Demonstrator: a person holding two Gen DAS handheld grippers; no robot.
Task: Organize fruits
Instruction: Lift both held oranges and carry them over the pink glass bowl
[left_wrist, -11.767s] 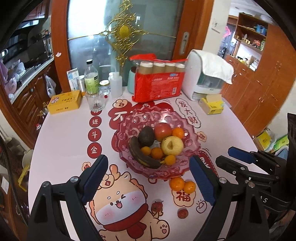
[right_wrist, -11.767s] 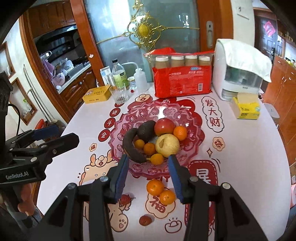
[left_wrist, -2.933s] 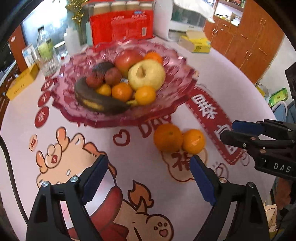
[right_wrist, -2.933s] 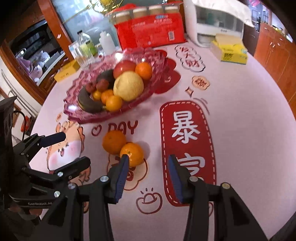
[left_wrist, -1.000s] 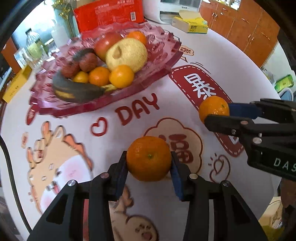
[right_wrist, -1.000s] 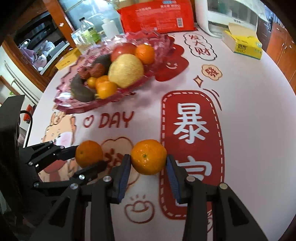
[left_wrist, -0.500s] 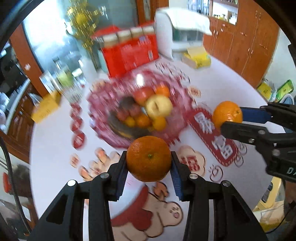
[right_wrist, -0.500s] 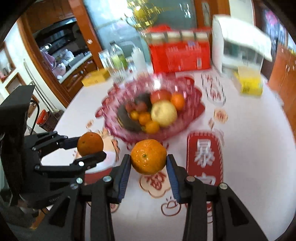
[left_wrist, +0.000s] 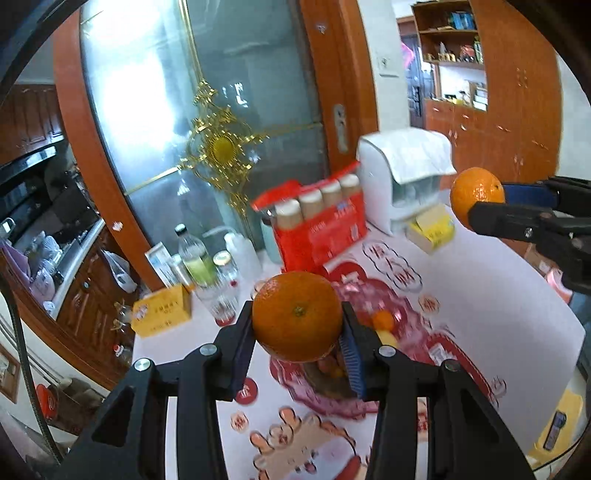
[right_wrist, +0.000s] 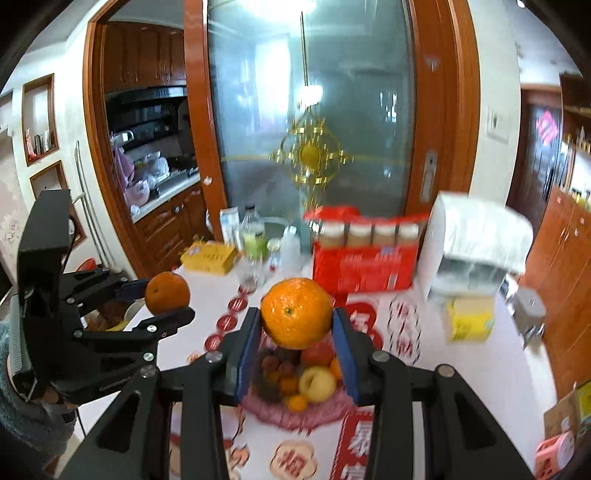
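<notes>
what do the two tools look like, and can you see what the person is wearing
Both the left tool and right tool are black angular frames with silver bolts and ribbed blue pads. The left carries faint white lettering. A grey fuzzy sleeve shows behind it.

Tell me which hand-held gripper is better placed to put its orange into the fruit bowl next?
Probably right. The right hand-held gripper holds its orange directly before the fruit bowl; the left hand-held gripper sits off to the side.

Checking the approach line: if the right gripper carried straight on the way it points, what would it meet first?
Probably the fruit bowl: its fruit shows between the right gripper's fingers, just under the held orange. Depth is unclear.
</notes>
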